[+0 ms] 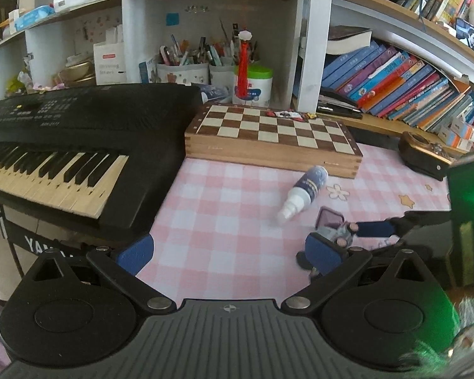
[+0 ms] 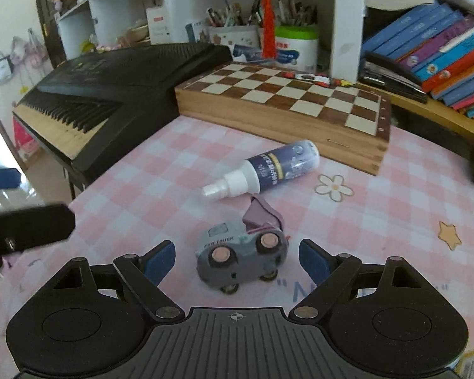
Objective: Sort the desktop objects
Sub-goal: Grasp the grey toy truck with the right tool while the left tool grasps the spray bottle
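Counter [image 2: 395, 208]: pink check cloth w/ flower and star prints; mostly bare in the middle.
Keyboard [image 1: 79, 132]: black electronic piano on its own stand, butting the counter's left edge.
Chessboard box [image 2: 281, 107]: closed wooden case along the back edge, small trinkets on its far side.
Shelves [image 1: 300, 47]: behind the back edge; pen cups, green-lidded tub, rows of books to the right.
Spray bottle [image 2: 262, 170]: lying on its side mid-counter, just in front of the chessboard box, nozzle toward the left edge. Untouched.
Toy truck [image 2: 241, 252]: grey, tipped over w/ wheels showing, purple flap up; near the front edge, just in front of the bottle, not touching it.
Right gripper [image 2: 237, 260]: jaws wide, one pad each side of the truck, gaps both sides; holding nothing.
Left gripper [image 1: 227, 252]: jaws spread wide over bare cloth nr the front-left, empty; truck sits beside its right pad.
Progress: early, I'd say. Both loose items are on the cloth, nothing lifted yet. Truck looks like the pick in hand; bottle left after that.
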Available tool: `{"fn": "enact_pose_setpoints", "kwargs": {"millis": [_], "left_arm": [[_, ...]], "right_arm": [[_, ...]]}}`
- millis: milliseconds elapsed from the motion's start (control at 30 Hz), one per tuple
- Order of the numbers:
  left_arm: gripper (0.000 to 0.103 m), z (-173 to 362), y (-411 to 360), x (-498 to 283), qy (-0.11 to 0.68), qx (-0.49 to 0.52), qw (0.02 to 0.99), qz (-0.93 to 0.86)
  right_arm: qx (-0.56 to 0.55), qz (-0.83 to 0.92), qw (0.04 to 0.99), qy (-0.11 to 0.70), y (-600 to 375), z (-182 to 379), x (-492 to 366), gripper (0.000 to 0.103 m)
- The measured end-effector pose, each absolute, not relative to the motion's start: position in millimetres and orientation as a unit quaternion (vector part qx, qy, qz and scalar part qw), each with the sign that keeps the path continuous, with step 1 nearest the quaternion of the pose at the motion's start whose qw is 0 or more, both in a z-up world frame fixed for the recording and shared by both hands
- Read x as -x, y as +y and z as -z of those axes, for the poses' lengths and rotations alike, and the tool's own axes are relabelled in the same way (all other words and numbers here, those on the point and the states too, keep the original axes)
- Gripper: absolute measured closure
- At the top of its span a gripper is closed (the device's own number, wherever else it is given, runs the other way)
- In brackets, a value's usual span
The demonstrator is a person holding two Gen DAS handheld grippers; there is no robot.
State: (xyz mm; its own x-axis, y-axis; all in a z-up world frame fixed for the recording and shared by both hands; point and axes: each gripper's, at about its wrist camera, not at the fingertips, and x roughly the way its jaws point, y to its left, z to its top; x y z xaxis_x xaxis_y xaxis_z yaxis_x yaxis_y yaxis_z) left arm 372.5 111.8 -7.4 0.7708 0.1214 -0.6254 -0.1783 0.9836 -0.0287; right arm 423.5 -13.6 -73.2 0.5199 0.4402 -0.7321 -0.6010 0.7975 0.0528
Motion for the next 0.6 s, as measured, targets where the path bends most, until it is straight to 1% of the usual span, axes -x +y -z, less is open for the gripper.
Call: {"fn": "enact_pose_setpoints", "kwargs": {"millis": [33, 67, 100, 133, 300, 533, 600], "left_arm": [[0.0, 7.4, 111.6, -376.1, 0.329, 0.043, 0.94, -0.077], [0.0, 7.1, 110.7, -379.7, 0.329, 0.042, 0.941, -0.075], [0.0, 7.0, 109.9, -383.1, 0.328, 0.041, 0.941, -0.072], [0.0, 6.9, 108.9, -387.6, 0.327, 0.039, 0.942, -0.067], [0.0, 10.6, 101.1, -410.2, 0.326, 0.039, 0.944, -0.048], [0.0, 31.5, 83.2, -454.6, 0.334, 0.041, 0.942, -0.016], [0.003, 38.0, 77.5, -470.2, 0.34, 0.042, 0.94, 0.006]], "right_arm": [[0.107, -0.303, 0.864, 0.387, -12.8, 74.7, -424.7, 0.017], [0.108, -0.306, 0.864, 0.385, -13.6, 75.4, -425.3, 0.022], [0.11, -0.308, 0.863, 0.385, -15.0, 75.5, -425.7, 0.034], [0.111, -0.308, 0.862, 0.386, -16.1, 75.3, -426.5, 0.039], [0.1, -0.269, 0.882, 0.374, -35.5, 65.1, -422.5, 0.039], [0.054, -0.193, 0.907, 0.37, -80.4, 45.9, -408.7, 0.039], [0.042, -0.187, 0.91, 0.367, -90.0, 40.2, -403.3, 0.039]]}}
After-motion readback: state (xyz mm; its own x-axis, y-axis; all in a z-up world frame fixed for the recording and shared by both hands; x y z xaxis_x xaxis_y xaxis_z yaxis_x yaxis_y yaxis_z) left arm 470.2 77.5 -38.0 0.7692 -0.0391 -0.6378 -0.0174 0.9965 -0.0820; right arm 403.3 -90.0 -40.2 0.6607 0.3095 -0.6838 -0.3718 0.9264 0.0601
